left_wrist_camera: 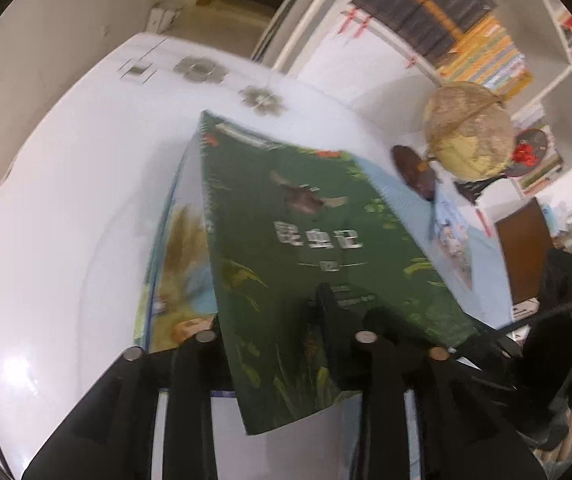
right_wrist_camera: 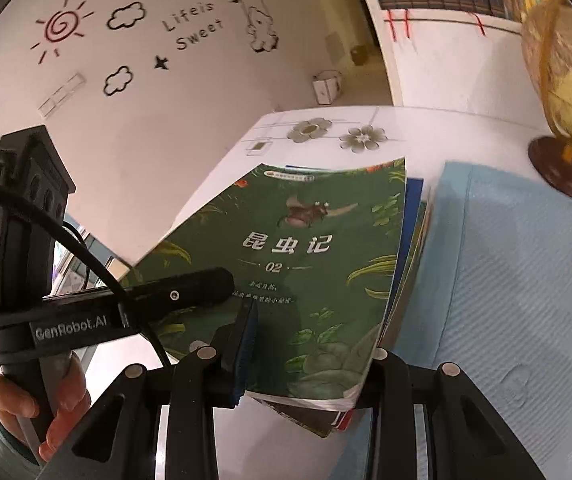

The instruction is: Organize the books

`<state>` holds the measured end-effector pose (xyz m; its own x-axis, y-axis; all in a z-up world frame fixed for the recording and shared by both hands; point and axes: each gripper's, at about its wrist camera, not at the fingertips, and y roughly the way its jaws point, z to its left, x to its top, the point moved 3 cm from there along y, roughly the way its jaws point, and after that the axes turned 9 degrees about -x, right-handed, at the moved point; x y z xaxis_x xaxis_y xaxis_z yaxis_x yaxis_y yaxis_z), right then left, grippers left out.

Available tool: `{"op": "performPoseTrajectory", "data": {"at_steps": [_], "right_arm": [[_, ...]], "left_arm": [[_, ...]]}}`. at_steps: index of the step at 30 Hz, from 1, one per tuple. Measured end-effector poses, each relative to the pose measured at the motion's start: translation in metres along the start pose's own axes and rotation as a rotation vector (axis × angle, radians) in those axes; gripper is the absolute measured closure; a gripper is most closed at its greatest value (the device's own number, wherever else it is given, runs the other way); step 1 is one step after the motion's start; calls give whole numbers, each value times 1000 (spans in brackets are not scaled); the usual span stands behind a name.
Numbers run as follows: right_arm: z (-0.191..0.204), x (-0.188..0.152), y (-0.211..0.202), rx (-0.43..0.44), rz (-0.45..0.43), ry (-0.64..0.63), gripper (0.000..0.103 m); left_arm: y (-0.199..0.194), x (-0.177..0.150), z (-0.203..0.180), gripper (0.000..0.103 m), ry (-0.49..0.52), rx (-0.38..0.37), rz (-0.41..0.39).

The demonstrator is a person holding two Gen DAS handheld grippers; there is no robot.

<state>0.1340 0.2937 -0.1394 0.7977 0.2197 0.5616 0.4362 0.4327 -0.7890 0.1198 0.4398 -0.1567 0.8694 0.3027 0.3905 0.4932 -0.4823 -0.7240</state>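
A green book [right_wrist_camera: 306,248] with white title characters tops a stack of thin books [right_wrist_camera: 406,240] held over the white table [left_wrist_camera: 66,200]. My right gripper [right_wrist_camera: 312,340] is shut on the stack's near edge. Its blue-padded finger [right_wrist_camera: 248,336] presses the green cover, and the other finger is hidden behind the spines. In the left wrist view the green book [left_wrist_camera: 286,240] lies askew on the stack [left_wrist_camera: 182,248]. My left gripper [left_wrist_camera: 270,320] stands open around its near corner. One finger [right_wrist_camera: 190,286] lies over the cover; the other is hidden beneath.
A globe [left_wrist_camera: 468,132] on a dark wooden base [right_wrist_camera: 562,168] stands at the table's right. A light blue mat [right_wrist_camera: 506,280] lies beside the stack. Full bookshelves [left_wrist_camera: 446,8] rise behind. A person's hand [right_wrist_camera: 26,400] holds the left gripper's handle.
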Motion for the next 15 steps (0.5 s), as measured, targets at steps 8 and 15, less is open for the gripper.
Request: {"op": "performPoseTrajectory", "data": {"at_steps": [8,15], "right_arm": [[5,-12,25,-58,73,36,69],[11,-17,30,-78,99,60,69]], "left_arm": [[8,-1,31,73,-43,84,18],[5,4,36,72,-35,143,-42]]}}
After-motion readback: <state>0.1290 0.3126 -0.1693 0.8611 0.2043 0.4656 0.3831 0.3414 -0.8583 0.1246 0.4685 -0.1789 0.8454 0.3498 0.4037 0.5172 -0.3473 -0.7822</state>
